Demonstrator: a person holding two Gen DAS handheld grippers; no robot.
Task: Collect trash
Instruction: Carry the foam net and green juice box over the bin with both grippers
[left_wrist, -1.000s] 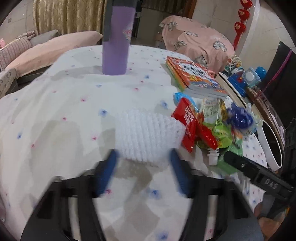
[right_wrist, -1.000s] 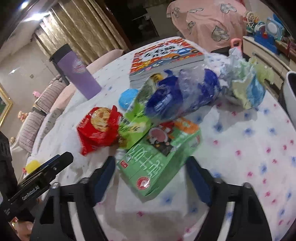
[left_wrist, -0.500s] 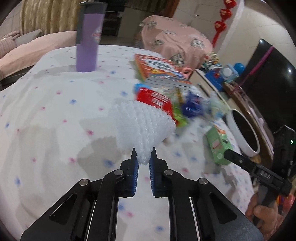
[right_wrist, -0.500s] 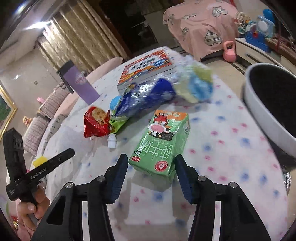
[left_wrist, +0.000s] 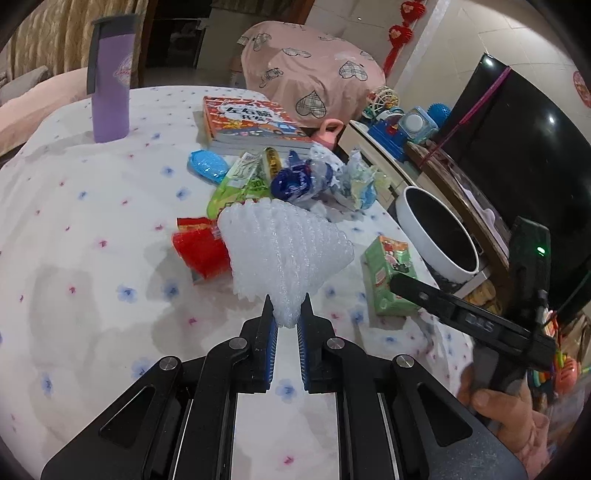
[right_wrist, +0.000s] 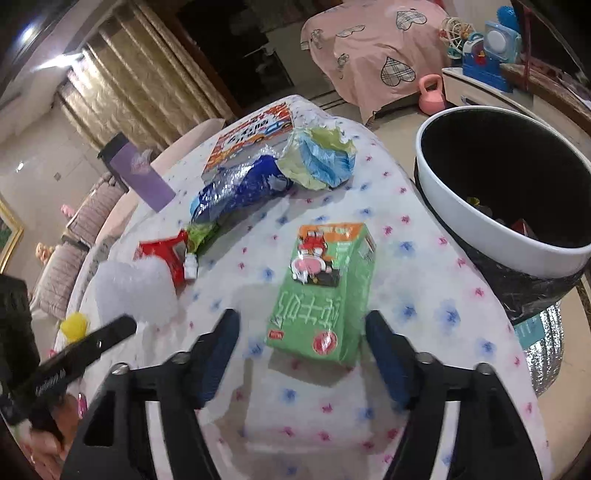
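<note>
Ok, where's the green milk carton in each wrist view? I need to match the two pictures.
Left wrist: green milk carton lies right of centre, on the tablecloth, partly behind the right gripper's finger.
Right wrist: the carton lies at centre, just ahead of the right gripper, whose fingers stand open.
Shared landmark: the white-rimmed bin, to the carton's right in both.

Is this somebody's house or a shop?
Most likely a home living room: curtains, a sofa with cushions, toys on a low cabinet, and a table with a flowered cloth.
</note>
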